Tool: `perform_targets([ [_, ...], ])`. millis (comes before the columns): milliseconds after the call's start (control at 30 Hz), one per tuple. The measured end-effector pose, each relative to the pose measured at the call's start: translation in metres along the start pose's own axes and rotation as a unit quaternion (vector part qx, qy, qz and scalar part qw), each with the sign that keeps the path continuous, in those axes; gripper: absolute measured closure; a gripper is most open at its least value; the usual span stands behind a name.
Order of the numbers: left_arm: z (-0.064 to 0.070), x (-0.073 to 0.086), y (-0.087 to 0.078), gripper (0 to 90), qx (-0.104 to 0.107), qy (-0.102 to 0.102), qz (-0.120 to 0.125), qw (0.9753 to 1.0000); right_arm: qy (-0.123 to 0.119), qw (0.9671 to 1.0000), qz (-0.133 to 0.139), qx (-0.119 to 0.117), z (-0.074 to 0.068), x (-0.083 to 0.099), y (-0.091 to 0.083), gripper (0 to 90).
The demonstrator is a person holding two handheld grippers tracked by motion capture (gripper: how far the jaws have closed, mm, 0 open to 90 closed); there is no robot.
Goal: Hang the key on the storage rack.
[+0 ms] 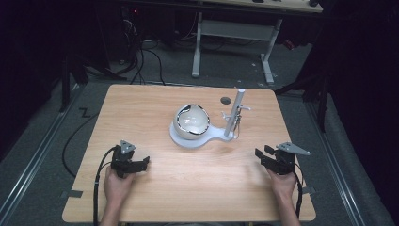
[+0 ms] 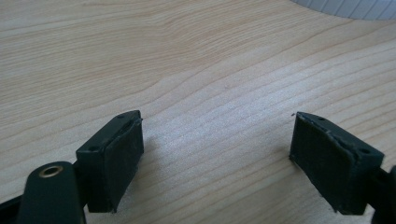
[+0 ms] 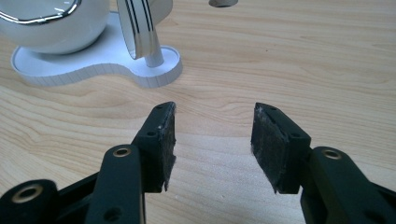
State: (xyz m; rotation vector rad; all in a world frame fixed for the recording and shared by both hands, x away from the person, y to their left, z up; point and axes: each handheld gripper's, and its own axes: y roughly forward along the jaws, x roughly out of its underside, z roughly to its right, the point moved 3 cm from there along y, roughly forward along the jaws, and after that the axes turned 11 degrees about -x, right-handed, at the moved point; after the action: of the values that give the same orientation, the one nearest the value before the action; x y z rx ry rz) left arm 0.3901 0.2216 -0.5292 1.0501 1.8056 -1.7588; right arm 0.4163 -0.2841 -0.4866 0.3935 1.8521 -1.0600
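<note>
Resting low over the table [image 1: 188, 188], the left gripper [image 1: 136, 165] and right gripper [image 1: 268, 157] both stand with jaws wide apart and nothing between them. Ahead of the right gripper and off to its left sits the white bowl [image 3: 51, 28] with a chrome rim, on a white stand [image 3: 93, 65] carrying an upright post [image 1: 234, 115] (the left gripper is well apart from it, just the stand's edge [image 2: 345, 7] showing ahead). That glossy shell looks hard, slippery and probably breakable. I would judge the flat stand edge or the post the safer hold.
</note>
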Motion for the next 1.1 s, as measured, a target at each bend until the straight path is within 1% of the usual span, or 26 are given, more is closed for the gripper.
perform_targets([
  [300, 0.0, 0.0, 0.0, 17.8, 0.0, 0.0, 0.0, 1.0, -0.002, 0.9998, -0.02, 0.005, 0.0, 0.004, 0.014, 49.9],
  [833, 0.0, 0.0, 0.0, 17.8, 0.0, 0.0, -0.001, 1.0, -0.006, 0.9988, -0.048, 0.011, 0.001, 0.011, 0.031, 49.5],
  [933, 0.0, 0.0, 0.0, 17.8, 0.0, 0.0, -0.001, 1.0, -0.014, 0.9982, -0.056, 0.017, 0.0, 0.012, 0.034, 49.3],
  [1100, 0.0, 0.0, 0.0, 17.8, 0.0, 0.0, 0.0, 1.0, -0.018, 0.9976, -0.064, 0.021, -0.001, 0.013, 0.036, 49.0],
])
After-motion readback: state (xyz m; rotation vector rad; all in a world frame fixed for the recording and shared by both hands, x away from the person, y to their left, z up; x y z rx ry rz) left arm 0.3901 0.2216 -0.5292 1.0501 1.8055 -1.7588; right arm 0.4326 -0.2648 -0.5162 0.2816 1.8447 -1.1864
